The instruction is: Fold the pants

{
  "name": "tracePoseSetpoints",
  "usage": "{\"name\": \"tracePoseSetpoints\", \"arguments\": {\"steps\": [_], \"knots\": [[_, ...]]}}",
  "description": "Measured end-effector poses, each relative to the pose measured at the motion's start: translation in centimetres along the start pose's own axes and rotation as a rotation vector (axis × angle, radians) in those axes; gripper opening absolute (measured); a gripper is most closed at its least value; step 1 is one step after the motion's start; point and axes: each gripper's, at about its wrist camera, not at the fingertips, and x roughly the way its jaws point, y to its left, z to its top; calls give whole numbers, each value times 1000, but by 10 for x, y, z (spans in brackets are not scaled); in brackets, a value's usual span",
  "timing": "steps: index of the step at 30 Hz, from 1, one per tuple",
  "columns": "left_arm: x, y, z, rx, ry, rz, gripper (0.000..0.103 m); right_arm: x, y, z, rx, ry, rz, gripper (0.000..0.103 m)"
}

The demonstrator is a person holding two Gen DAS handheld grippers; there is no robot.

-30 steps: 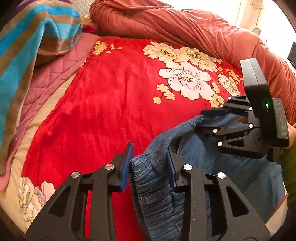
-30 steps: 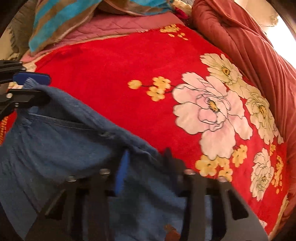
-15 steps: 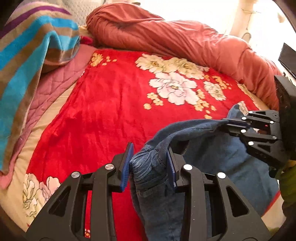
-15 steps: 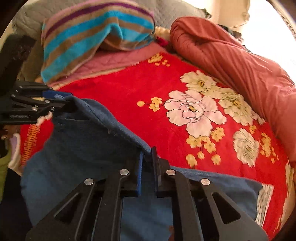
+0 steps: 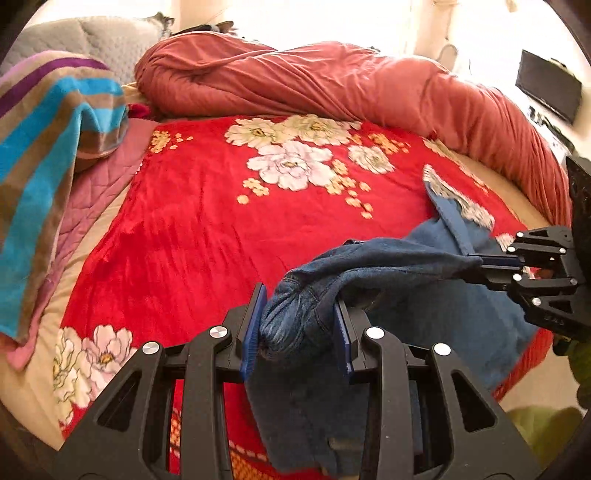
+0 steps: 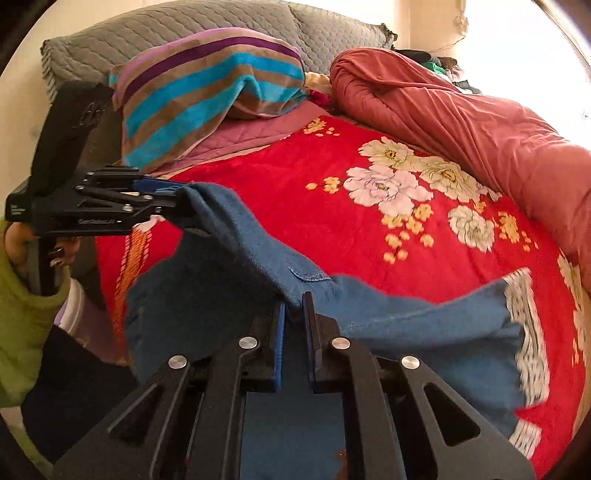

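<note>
**Risk: thin right-hand grip on lifted jeans**

The left gripper (image 5: 297, 328) clamps a thick bunched wad of the jeans (image 5: 424, 295); the right gripper (image 6: 293, 328) pinches only a thin edge. The denim hangs between them, above the red floral blanket (image 5: 192, 229) ahead. Likely faults — edge slipping free, or the trailing leg bunching when laid.

Sunlit bed (image 5: 207, 236), grey headboard (image 6: 177, 33)
</note>
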Motion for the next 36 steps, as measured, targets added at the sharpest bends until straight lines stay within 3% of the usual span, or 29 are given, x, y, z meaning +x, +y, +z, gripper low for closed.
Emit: {"name": "tracePoseSetpoints", "arguments": {"steps": [10, 18, 23, 28, 36], "knots": [[-19, -15, -48, 64, 44, 11, 27, -13, 53, -45, -69, 91, 40, 8], [-7, -20, -79, 88, 129, 40, 30, 0, 77, -74, -96, 178, 93, 8], [-17, -20, -83, 111, 110, 76, 41, 5, 82, -82, -79, 195, 123, 8], [-34, -3, -79, 68, 79, 77, 56, 1, 82, -82, -72, 177, 155, 8], [-68, -14, -69, 74, -26, 93, 56, 11, 85, -87, -69, 197, 172, 8]]}}
